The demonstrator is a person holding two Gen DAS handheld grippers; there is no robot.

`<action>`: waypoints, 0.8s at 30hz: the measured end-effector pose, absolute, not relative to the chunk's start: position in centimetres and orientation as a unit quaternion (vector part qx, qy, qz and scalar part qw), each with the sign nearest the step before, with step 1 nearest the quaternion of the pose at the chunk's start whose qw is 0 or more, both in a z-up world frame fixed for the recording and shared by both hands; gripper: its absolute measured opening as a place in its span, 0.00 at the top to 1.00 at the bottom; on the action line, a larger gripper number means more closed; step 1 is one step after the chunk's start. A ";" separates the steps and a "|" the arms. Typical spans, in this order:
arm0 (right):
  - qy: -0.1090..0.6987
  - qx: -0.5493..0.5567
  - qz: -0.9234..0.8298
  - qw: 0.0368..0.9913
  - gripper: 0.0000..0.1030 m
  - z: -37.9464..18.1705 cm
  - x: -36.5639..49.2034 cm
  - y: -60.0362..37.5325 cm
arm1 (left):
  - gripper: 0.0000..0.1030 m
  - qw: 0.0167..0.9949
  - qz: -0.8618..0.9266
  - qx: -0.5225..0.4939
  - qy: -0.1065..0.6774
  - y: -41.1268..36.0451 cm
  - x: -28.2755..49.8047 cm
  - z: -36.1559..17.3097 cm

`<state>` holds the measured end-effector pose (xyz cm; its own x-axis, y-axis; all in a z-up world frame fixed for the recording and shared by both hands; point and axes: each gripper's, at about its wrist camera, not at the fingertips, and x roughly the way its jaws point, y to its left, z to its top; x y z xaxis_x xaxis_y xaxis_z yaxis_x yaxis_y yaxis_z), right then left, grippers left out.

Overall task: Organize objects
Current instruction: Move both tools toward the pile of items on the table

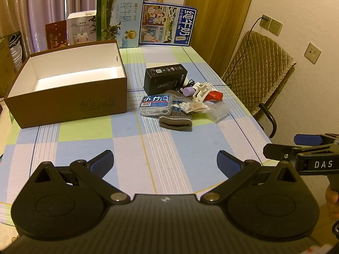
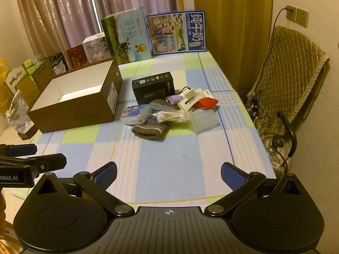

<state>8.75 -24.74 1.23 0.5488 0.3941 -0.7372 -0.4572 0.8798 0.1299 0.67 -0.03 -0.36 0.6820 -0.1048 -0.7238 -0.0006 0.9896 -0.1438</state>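
Note:
An open brown box with a white inside stands on the left of the checked tablecloth. To its right lies a small pile: a black carton, a clear floss-pick case with a blue label, a brown knitted sock, a bag of cotton swabs, a white hair claw, a purple tube, a red packet and a clear plastic case. My left gripper and right gripper are open and hold nothing, near the table's front edge, well short of the pile.
Milk cartons and smaller boxes stand along the table's far edge before curtains. A padded chair with a cable is at the right. Stacked cardboard boxes and bags sit beyond the table's left side.

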 end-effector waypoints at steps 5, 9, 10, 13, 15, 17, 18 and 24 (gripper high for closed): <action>0.408 -0.039 0.243 0.879 0.02 1.2 8.8 -24.7 | 0.01 0.915 -0.028 -0.066 0.398 -0.1 0.7 -0.4; 0.408 -0.039 0.243 0.879 0.02 1.2 8.9 -24.7 | 0.01 0.915 -0.027 -0.065 0.398 -0.1 0.8 -0.4; 0.408 -0.039 0.243 0.879 0.02 1.2 8.9 -24.7 | 0.01 0.915 -0.027 -0.065 0.398 -0.1 0.9 -0.4; 0.408 -0.039 0.244 0.879 0.02 1.2 8.9 -24.7 | 0.01 0.914 -0.026 -0.065 0.399 -0.1 1.1 -0.4; 0.408 -0.040 0.244 0.879 0.02 1.1 9.0 -24.6 | 0.01 0.914 -0.025 -0.064 0.399 -0.1 1.2 -0.4; 0.408 -0.039 0.243 0.879 0.02 1.1 9.0 -24.6 | 0.01 0.914 -0.025 -0.065 0.399 -0.1 1.3 -0.4; 0.408 -0.040 0.244 0.879 0.02 1.1 9.0 -24.6 | 0.01 0.914 -0.025 -0.065 0.400 0.0 1.4 -0.4; 0.411 -0.042 0.246 0.877 0.02 1.3 10.0 -24.2 | 0.01 0.913 -0.022 -0.067 0.402 0.0 2.2 -0.5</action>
<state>9.97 -24.22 1.27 0.5408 0.3973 -0.7414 -0.4659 0.8753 0.1292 2.17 0.05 -0.49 0.6759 -0.0938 -0.7310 -0.0142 0.9900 -0.1403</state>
